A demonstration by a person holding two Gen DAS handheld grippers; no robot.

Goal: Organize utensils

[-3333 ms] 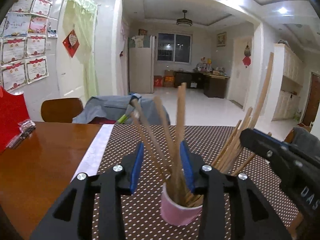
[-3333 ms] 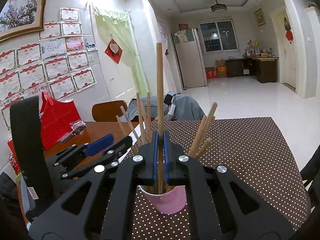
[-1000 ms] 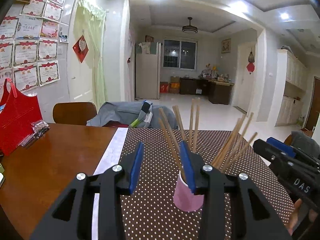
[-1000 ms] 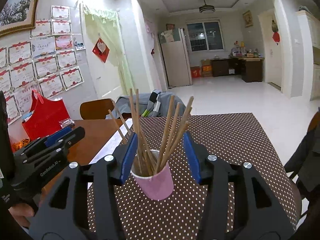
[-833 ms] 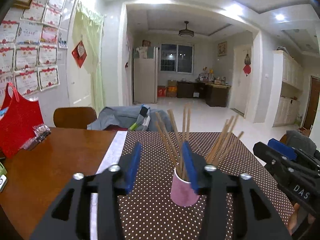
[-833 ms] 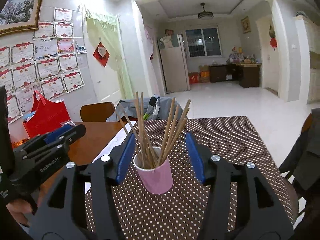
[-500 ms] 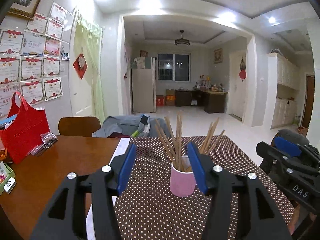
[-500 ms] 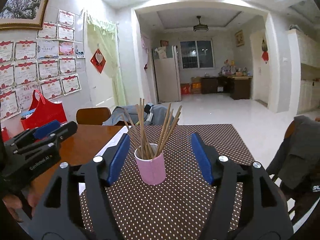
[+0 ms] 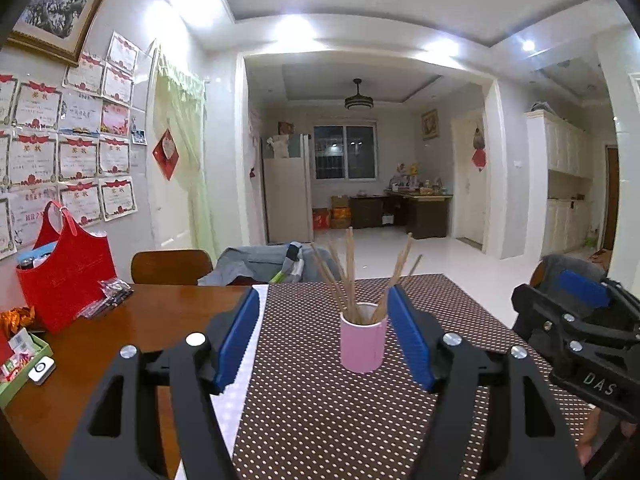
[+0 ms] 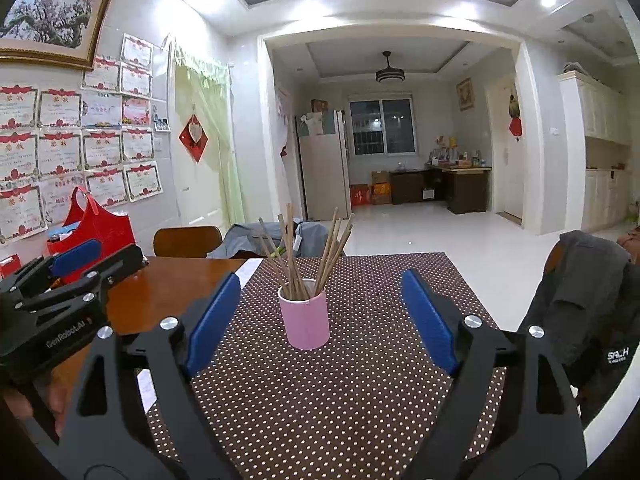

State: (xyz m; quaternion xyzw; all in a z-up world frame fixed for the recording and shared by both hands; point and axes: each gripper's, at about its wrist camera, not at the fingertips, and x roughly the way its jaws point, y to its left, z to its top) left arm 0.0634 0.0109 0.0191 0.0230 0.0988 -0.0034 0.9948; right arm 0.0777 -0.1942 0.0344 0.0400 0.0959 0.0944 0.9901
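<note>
Chopsticks (image 10: 304,256) bunched upright in pink cup (image 10: 305,325); both claws wide open, empty.
Left claw (image 9: 324,340), right claw (image 10: 322,314) held clear of cup; avoid tipping on retreat.

One pink cup (image 9: 363,343) stands on the dotted cloth (image 9: 320,420), holding a bundle of chopsticks (image 10: 298,256), roughly ten; the exact count is unclear. One red bag (image 9: 66,280) at nine o'clock. One chair (image 10: 188,242) at eleven o'clock. Two claws.
</note>
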